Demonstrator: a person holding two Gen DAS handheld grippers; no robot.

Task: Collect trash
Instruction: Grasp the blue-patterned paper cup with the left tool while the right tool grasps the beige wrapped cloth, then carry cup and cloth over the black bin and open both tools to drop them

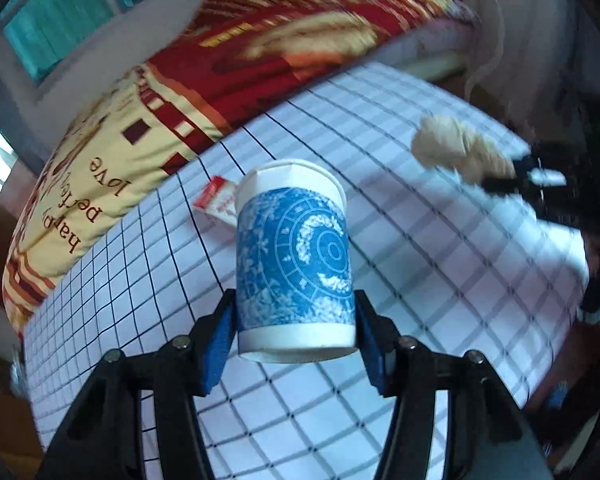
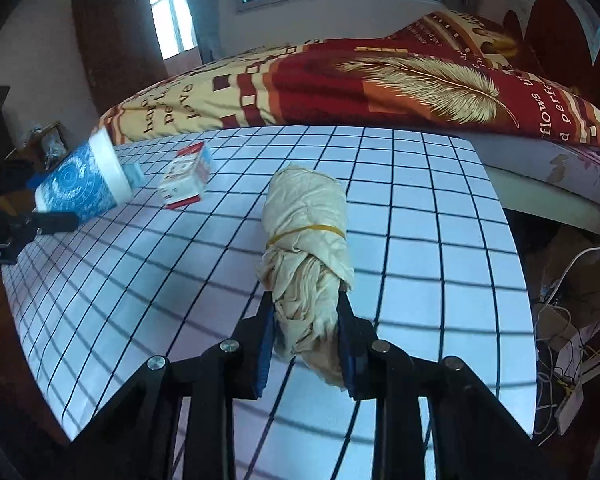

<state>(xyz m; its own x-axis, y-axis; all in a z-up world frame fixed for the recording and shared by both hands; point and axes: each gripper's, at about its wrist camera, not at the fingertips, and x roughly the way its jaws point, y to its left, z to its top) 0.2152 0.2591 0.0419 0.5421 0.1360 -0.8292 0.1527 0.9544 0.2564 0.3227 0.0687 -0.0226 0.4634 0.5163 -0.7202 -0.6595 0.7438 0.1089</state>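
Note:
My left gripper [image 1: 294,312] is shut on a blue-and-white paper cup [image 1: 294,256], held by its base above the checked tablecloth [image 1: 440,280]. The cup also shows at the left of the right wrist view [image 2: 82,184]. My right gripper [image 2: 306,320] is shut on a beige plastic bundle tied with a rubber band [image 2: 306,240], held above the table. The bundle also shows at the right of the left wrist view [image 1: 456,146]. A small red-and-white carton [image 2: 186,176] lies on the table; in the left wrist view it [image 1: 216,200] sits behind the cup.
A round table with a white grid cloth [image 2: 440,260] stands next to a bed with a red and cream quilt [image 2: 380,84]. Cables and a power strip [image 2: 572,360] lie on the floor at the right. A wooden door [image 2: 108,40] is at the back left.

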